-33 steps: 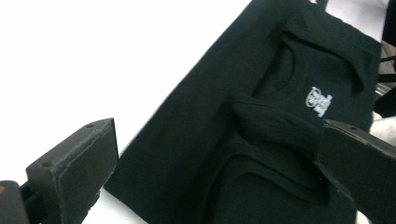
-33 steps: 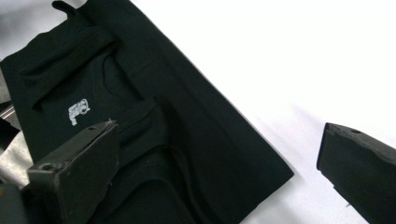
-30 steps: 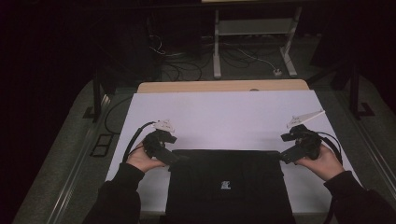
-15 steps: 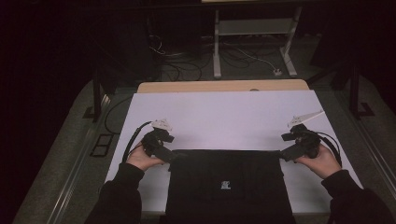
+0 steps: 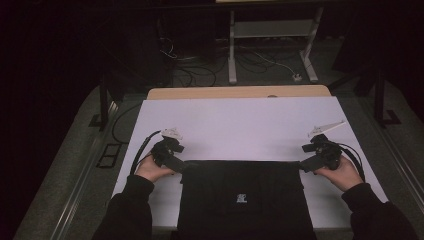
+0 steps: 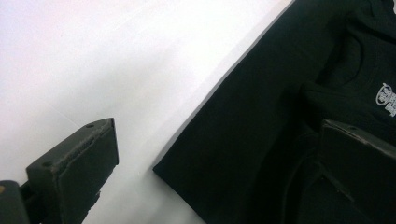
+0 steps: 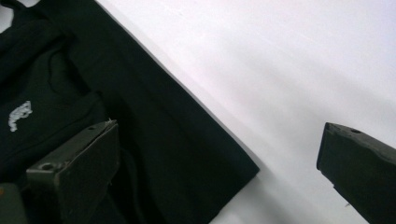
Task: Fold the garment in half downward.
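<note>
- Lying flat on the white table cover [image 5: 240,125], at its near edge and midway between the two hands: a black garment [image 5: 245,200] with a small white logo [image 5: 241,198] near its middle.
- Hovering at the garment's far left corner: the left gripper [image 5: 181,167], held in the left hand [image 5: 152,169], cable [image 5: 140,150] trailing off toward the table's left edge.
- Standing wide apart in the left gripper view: the two black jaws, one over bare white cover, the other over dark cloth, with the garment's corner [image 6: 161,169] lying in the gap between them; nothing clamped.
- Showing at the right edge of that same view: the white logo on folded cloth.
- Hovering at the garment's far right corner: the right gripper [image 5: 303,165], held in the right hand [image 5: 342,172], grey three-cornered plate [image 5: 325,127] sitting on top.
- Gaping just as wide in the right gripper view: the jaws, one over cloth, one over white cover, with the garment's corner [image 7: 250,170] lying between them, ungripped.
- Standing beyond the table, on the dark floor: a pale metal frame [image 5: 272,35] and loose cables [image 5: 200,65].
</note>
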`<state>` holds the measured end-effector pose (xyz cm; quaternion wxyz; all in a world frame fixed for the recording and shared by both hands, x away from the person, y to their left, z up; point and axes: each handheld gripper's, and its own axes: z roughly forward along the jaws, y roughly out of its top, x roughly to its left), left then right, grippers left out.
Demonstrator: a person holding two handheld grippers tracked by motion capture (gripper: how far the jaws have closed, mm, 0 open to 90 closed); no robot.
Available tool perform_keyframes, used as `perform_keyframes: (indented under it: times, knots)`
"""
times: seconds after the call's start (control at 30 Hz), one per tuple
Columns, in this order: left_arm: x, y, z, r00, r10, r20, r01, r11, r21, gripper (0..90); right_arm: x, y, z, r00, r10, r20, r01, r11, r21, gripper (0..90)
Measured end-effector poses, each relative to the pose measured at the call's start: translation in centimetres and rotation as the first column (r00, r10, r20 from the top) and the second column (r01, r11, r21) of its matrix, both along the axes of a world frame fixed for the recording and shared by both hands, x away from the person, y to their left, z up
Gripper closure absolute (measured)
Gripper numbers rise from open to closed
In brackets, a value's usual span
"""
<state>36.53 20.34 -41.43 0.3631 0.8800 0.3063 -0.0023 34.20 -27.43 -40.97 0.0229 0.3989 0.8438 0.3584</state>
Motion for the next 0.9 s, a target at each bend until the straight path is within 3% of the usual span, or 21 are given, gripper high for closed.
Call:
perform_keyframes:
  times: [0.17,0.37,0.73,0.9]
  knots:
    - [0.5,0.5,-0.7,0.9998,0.014,-0.017,-0.014,0.9998,0.013,0.0,0.4,-0.4,-0.8,0.9999,-0.006,-0.016,0.006,1.000,0.004,0.0]
    - [0.8,0.9,-1.1,0.9992,0.029,-0.028,-0.029,0.9996,-0.002,0.0,0.8,-0.4,-1.4,0.9996,-0.007,-0.026,0.007,1.000,-0.007,0.0]
    - [1.1,1.0,-2.0,0.9981,0.014,-0.060,-0.013,0.9997,0.019,0.0,1.3,-0.3,-2.5,0.9991,0.002,-0.043,-0.004,0.999,-0.043,0.1]
    - [1.0,1.1,-2.2,0.9983,0.010,-0.057,-0.009,0.9998,0.016,6.7,1.3,-0.2,-2.7,0.9987,0.022,-0.045,-0.024,0.999,-0.040,12.7]
